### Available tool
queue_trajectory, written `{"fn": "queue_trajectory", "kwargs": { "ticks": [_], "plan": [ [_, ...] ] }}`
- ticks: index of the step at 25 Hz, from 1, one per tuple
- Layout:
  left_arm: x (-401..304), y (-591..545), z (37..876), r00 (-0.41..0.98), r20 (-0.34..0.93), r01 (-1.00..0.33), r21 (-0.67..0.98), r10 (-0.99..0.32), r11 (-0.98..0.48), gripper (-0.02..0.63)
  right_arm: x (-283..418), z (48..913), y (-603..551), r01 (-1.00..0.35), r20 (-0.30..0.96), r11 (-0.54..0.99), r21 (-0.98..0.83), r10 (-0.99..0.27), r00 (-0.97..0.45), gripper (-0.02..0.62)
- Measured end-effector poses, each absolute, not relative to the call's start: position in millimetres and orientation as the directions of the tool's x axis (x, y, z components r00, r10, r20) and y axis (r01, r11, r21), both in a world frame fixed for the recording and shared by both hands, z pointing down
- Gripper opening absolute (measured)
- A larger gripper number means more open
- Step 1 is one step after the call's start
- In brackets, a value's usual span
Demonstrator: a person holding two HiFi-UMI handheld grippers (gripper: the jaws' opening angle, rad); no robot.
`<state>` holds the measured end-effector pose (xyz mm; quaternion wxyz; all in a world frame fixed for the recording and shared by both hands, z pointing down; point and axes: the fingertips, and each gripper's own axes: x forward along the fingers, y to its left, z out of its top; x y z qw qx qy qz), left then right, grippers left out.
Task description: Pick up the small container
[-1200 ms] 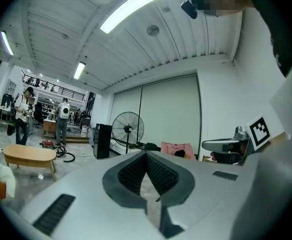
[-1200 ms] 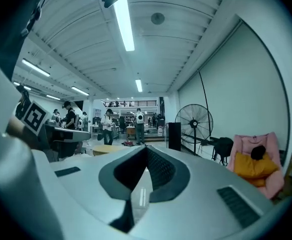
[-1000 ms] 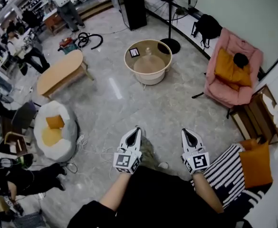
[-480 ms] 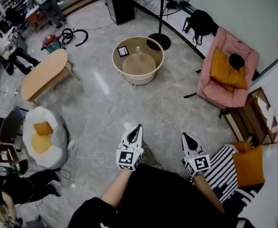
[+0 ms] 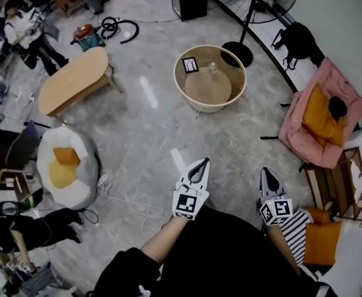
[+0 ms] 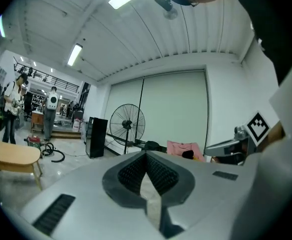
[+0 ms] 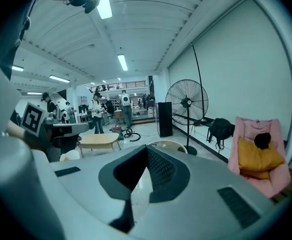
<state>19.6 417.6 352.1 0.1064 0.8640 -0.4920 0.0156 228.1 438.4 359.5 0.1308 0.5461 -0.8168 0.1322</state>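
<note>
At far left of head view: white beanbag w/ orange cushion on top, on grey floor. Up from it, oval wooden table. Near top ctr: round table w/ raised rim. Carries the small container, upright on the tabletop toward its far side, near a small dark-framed card but not touching it. Sits well apart from both grippers.

Low in ctr: left gripper, w/ marker cube at its rear. Points up-frame toward the round table. Shows jaws pressed together at the tips in its own view, nothing btwn them.

Just right of the round table: fan base on the floor.

Further right & low: right gripper, beside the left one, not touching it. Shows jaws closed tight too, empty.

Toward the wall: black bag. At far right: pink armchair w/ orange pillow, then wooden shelf below it.
</note>
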Motion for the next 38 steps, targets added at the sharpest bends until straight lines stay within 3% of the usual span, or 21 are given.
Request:
{"fn": "queue_trajectory", "kwargs": {
  "ticks": [11, 19, 29, 38],
  "plan": [
    [-66.3, 290.9, 330.9, 0.490, 0.064, -0.863, 0.179, -0.869, -0.473, 0.006, 156.9, 334.0, 291.3, -0.930, 0.298, 0.365, -0.048, -0.883, -0.362, 0.022],
    [-108.4, 233.6, 343.2, 0.488, 0.084, -0.863, 0.191, -0.869, -0.467, 0.006, 118.8, 338.5, 234.0, -0.929, 0.305, 0.369, -0.034, -0.881, -0.361, 0.021],
    [-112.6, 198.7, 352.9, 0.443, 0.098, -0.885, 0.205, -0.891, -0.418, 0.006, 132.6, 353.6, 197.8, -0.928, 0.327, 0.368, -0.053, -0.872, -0.365, 0.023],
    [-64.2, 82.0, 355.3, 0.348, 0.155, -0.932, 0.168, -0.924, -0.323, 0.006, 176.8, 377.7, 62.3, -0.879, 0.321, 0.463, -0.112, -0.820, -0.473, 0.021]
  ]
}}
